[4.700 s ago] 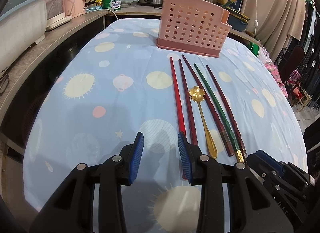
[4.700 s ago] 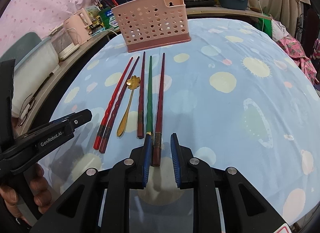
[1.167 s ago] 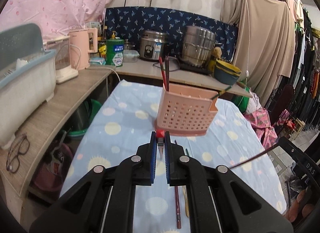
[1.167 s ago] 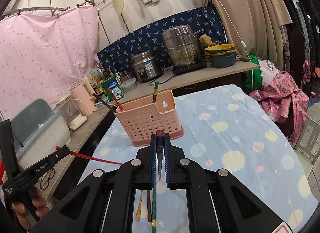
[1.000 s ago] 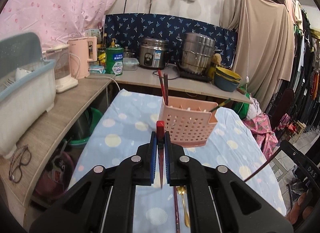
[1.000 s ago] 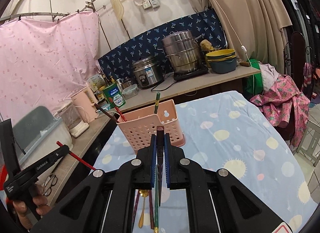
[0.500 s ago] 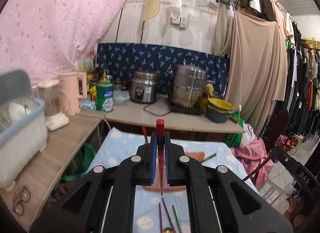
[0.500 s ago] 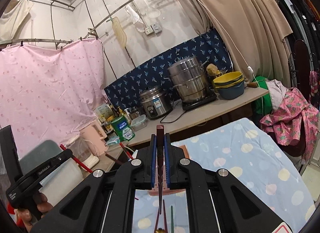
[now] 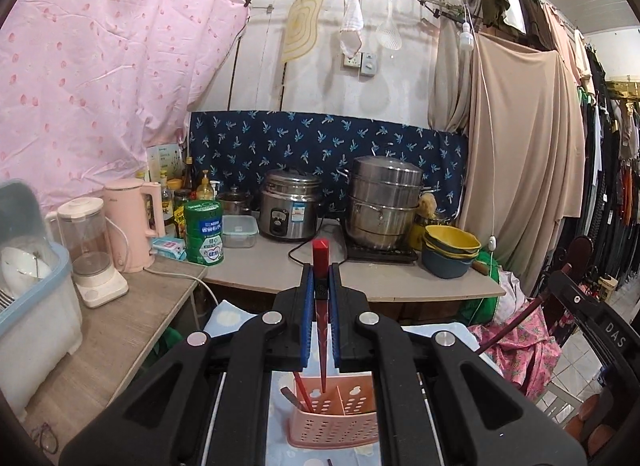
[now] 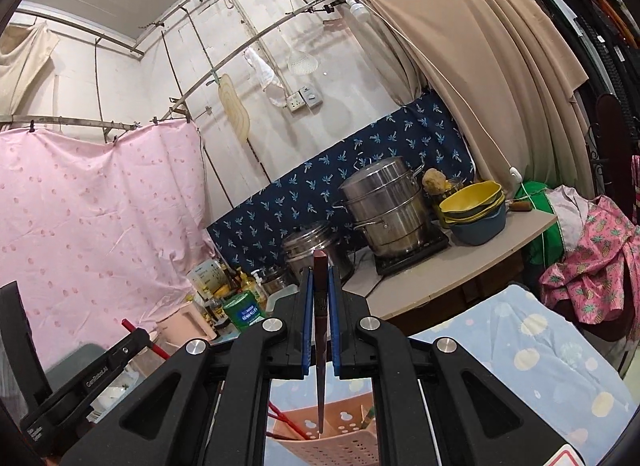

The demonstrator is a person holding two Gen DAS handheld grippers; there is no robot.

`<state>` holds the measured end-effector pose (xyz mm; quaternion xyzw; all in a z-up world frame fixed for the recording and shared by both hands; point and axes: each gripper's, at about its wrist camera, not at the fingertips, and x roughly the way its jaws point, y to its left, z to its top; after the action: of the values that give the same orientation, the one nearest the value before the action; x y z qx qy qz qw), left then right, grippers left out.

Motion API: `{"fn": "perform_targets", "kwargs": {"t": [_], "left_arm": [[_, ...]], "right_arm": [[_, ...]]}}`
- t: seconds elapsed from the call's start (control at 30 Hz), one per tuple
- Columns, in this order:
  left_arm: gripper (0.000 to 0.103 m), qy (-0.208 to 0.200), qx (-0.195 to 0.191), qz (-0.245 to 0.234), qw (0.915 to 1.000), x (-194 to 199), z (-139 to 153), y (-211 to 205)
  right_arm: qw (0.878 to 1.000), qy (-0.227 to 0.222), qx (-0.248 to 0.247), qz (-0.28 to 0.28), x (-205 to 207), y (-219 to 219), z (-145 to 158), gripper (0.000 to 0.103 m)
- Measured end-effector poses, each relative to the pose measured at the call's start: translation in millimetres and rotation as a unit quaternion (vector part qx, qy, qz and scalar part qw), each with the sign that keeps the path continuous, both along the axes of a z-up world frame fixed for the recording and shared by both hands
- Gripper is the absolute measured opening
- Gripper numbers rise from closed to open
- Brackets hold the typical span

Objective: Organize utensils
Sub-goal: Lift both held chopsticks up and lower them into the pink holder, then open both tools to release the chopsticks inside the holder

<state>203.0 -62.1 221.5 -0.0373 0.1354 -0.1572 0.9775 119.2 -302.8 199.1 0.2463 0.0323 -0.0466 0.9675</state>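
Both grippers are at the drop-in step: the left gripper (image 9: 320, 302) is clamped on a red ridged chopstick (image 9: 320, 266) and the right gripper (image 10: 320, 306) on a dark maroon chopstick (image 10: 319, 330), tips hanging at six o'clock above the pink perforated plastic utensil holder (image 9: 334, 424), so next each needs lowering into a compartment before letting go.

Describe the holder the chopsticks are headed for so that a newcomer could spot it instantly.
Find the table with the pale blue dotted cloth, in front of the kitchen counter with steel pots. At its counter end stands a pink perforated plastic utensil basket, split by a divider, chopsticks already leaning in one compartment. It is the only pink, hole-dotted box on the cloth.
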Motion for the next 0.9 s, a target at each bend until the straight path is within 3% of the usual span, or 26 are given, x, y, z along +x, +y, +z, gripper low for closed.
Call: {"fn": "perform_targets", "kwargs": {"t": [0.33, 0.63, 0.73, 0.9], "left_arm": [[0.007, 0.052, 0.005, -0.008, 0.9986, 25.5, -40.9, -7.8], [0.007, 0.072, 0.010, -0.012, 0.9973, 28.8, -53.9, -14.3], [0.008, 0.076, 0.002, -0.009, 0.9971, 27.5, -56.5, -13.0], [0.032, 0.072, 0.005, 0.002, 0.9974, 22.3, -57.3, -9.1]], "right_arm": [[0.997, 0.078, -0.010, 0.013, 54.0, 3.6, -46.4, 0.007], [0.993, 0.116, -0.010, 0.031, 68.1, 10.7, -72.9, 0.007], [0.992, 0.121, -0.012, 0.031, 67.3, 12.2, -75.4, 0.012], [0.993, 0.118, -0.014, 0.021, 57.3, 11.2, -76.1, 0.029]]}}
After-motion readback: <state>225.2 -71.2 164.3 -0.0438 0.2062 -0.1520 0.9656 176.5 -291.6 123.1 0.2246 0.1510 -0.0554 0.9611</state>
